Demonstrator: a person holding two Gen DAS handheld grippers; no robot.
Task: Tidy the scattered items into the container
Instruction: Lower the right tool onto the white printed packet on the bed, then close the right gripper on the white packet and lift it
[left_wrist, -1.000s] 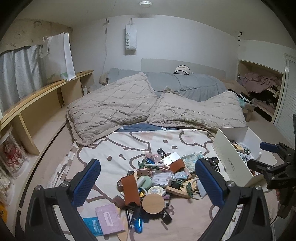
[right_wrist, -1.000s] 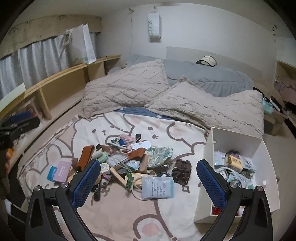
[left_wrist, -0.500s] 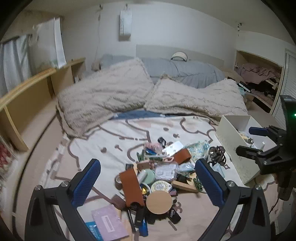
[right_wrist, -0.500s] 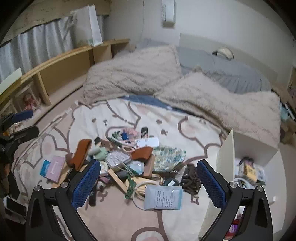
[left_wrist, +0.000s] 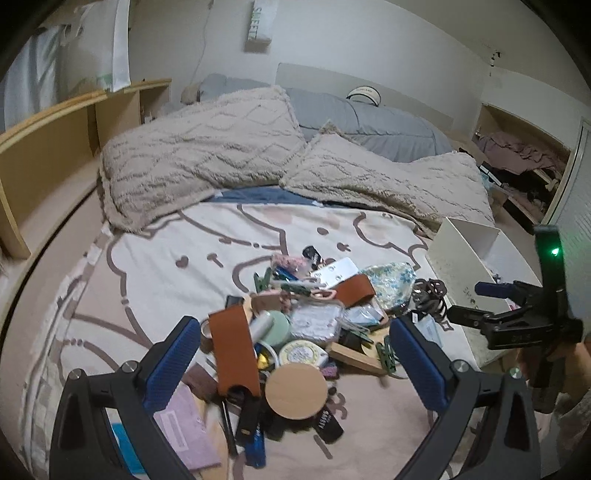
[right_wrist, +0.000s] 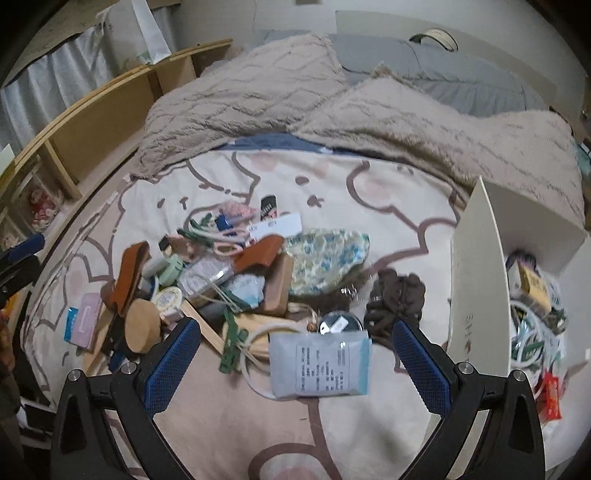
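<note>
A heap of small items lies on the patterned bed cover: a brown leather case (left_wrist: 234, 350), a round wooden disc (left_wrist: 296, 390), a floral pouch (right_wrist: 327, 258), a brown scrunchie (right_wrist: 395, 301) and a pale blue packet (right_wrist: 319, 367). The white box (right_wrist: 476, 295) stands at the right, holding several items. My left gripper (left_wrist: 295, 365) hangs open above the near side of the heap, over the disc. My right gripper (right_wrist: 295, 363) is open above the blue packet, the box just to its right. In the left wrist view the right gripper (left_wrist: 476, 301) shows beside the box (left_wrist: 458, 258).
Two beige textured pillows (left_wrist: 207, 155) and a grey duvet (left_wrist: 369, 122) fill the far half of the bed. A wooden shelf (left_wrist: 55, 147) runs along the left side. A pink notebook (left_wrist: 186, 432) lies at the heap's near left edge.
Both grippers have come down and forward toward the heap, which now looks larger. The right gripper has closed in over the blue packet beside the box.
</note>
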